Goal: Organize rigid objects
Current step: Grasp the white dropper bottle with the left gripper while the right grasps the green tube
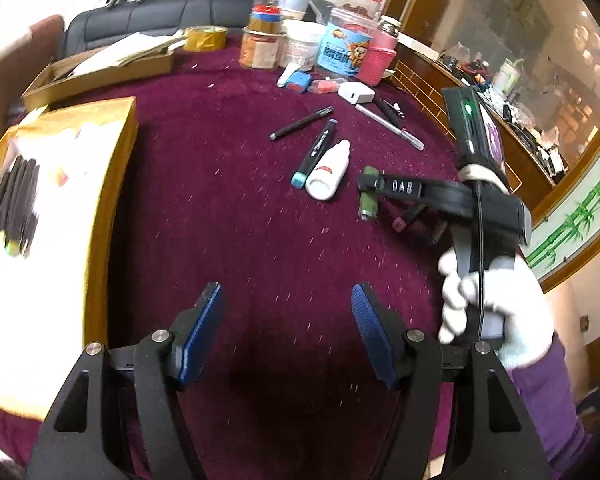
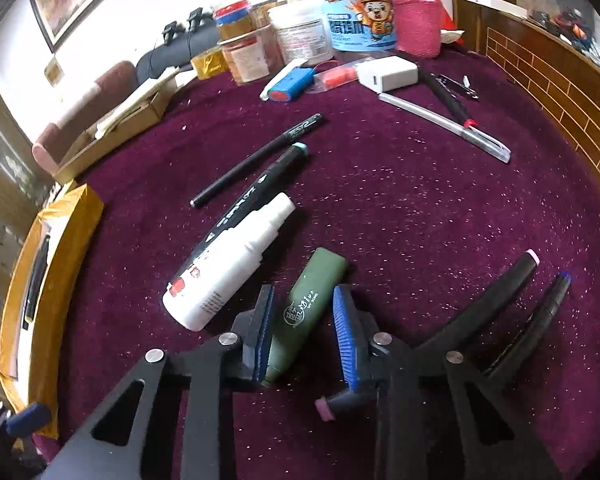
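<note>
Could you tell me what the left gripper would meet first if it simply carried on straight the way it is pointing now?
Probably only the bare purple velvet tablecloth: the open left gripper points down at empty cloth. The white plastic bottle lies farther on, to the right.

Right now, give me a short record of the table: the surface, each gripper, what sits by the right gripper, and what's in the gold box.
surface: maroon cloth
left gripper: open, empty, over bare cloth
right gripper: straddles the green stick; whether both pads press it cannot be told
next to the stick: white bottle, lying on its side
gold box: on the left of the cloth, holds several dark pens
</note>
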